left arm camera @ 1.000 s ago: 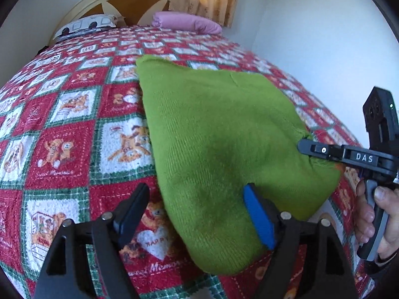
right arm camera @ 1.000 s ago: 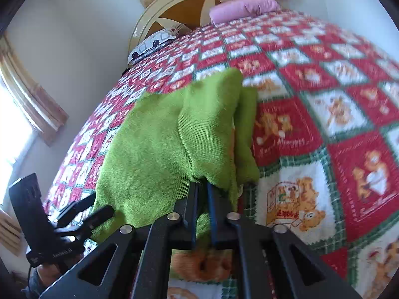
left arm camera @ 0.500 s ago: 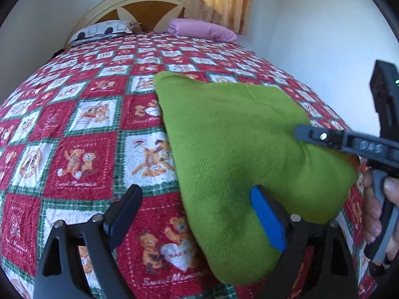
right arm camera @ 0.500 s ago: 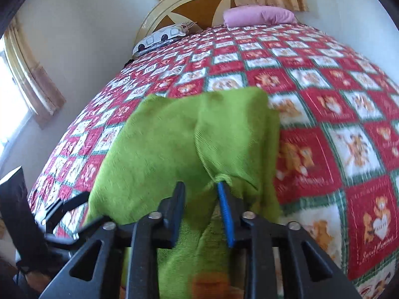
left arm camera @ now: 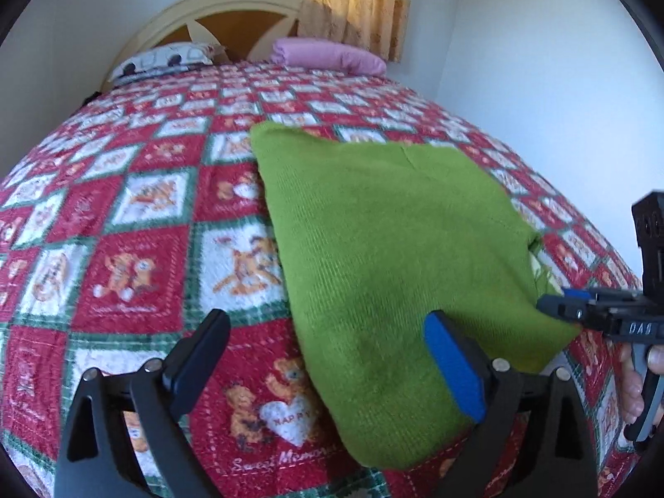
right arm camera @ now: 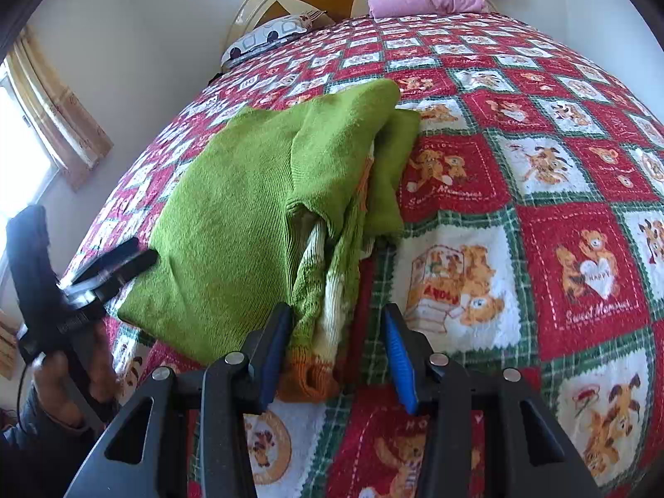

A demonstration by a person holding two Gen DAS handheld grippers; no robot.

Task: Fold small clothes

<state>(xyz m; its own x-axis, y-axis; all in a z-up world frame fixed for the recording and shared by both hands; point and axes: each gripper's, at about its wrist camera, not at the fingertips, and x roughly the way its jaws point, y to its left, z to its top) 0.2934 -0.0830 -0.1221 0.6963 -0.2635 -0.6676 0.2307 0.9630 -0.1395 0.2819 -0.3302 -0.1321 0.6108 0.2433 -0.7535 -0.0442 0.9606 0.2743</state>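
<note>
A folded green knit sweater (left arm camera: 386,249) lies flat on the bed's red patchwork quilt (left arm camera: 137,224). In the right wrist view the sweater (right arm camera: 249,216) shows stacked layers with a white and orange hem at its near edge. My left gripper (left arm camera: 328,369) is open at the sweater's near left edge, its blue-padded finger over the cloth. My right gripper (right arm camera: 336,357) is open, just off the hem at the sweater's right corner, holding nothing. It also shows in the left wrist view (left arm camera: 556,303), beside the sweater's right edge.
A pink pillow (left arm camera: 328,56) and a patterned pillow (left arm camera: 166,60) lie at the cream headboard (left arm camera: 232,8). A white wall runs along the bed's right side. Curtains hang behind the headboard and at a window on the left (right arm camera: 54,116).
My right gripper was shut on the sweater's corner, then opened and let it drop; it has drawn back. The sweater now lies flat. My left gripper stayed open.
</note>
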